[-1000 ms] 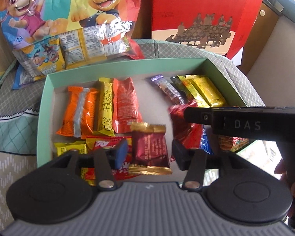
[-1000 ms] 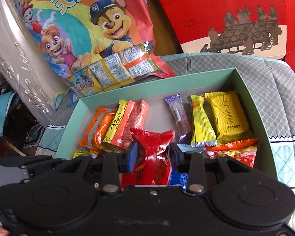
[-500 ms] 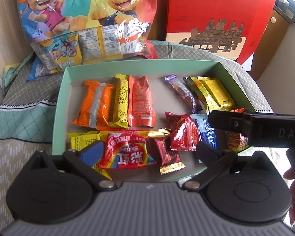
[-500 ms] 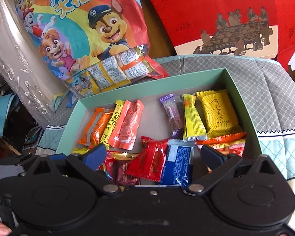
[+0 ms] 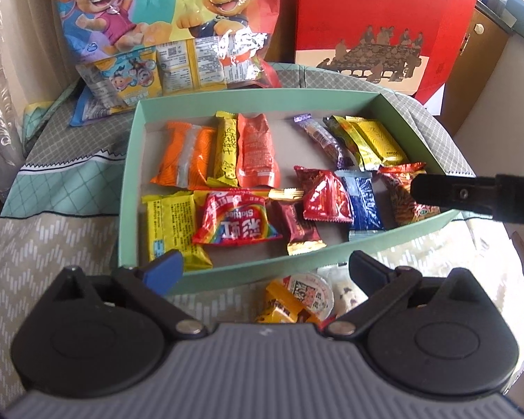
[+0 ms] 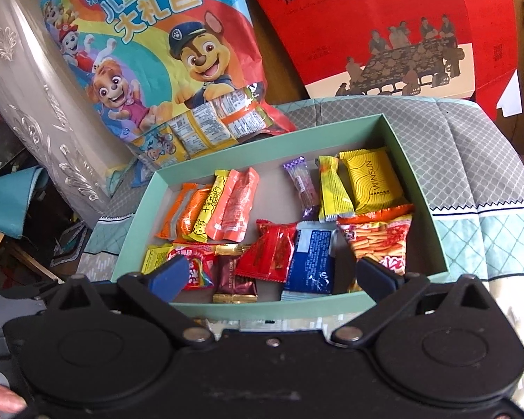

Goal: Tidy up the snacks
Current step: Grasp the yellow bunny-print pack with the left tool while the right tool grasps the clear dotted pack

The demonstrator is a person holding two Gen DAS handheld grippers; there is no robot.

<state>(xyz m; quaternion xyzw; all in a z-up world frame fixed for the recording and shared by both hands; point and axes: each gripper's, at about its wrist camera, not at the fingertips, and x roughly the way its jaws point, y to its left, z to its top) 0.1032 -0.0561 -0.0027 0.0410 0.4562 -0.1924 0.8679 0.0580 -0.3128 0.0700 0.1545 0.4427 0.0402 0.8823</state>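
Observation:
A mint-green box [image 5: 262, 108] holds several wrapped snacks. In its front row lie a rainbow packet [image 5: 235, 223], a maroon candy [image 5: 300, 227], a red packet [image 5: 326, 197] and a blue packet [image 5: 363, 202]. My left gripper [image 5: 265, 269] hangs open over the box's near wall with nothing between its fingers. My right gripper [image 6: 270, 274] is open too, just above the near edge of the box [image 6: 262, 155], over the maroon candy [image 6: 234, 279] and red packet [image 6: 272, 255]. One of its black fingers [image 5: 471, 195] crosses the right side of the left wrist view.
Loose snacks, among them a jelly cup [image 5: 309, 295], lie on the cloth in front of the box. A cartoon-dog snack bag [image 5: 178, 28] and a red gift box [image 5: 377, 17] stand behind it. A curtain [image 6: 28, 80] hangs at left. A hand [image 6: 0, 398] shows at the bottom left.
Both grippers opened wide and drew back toward the box's near edge. The left let go of the maroon candy, the right let go of the red packet; both now lie in the box.

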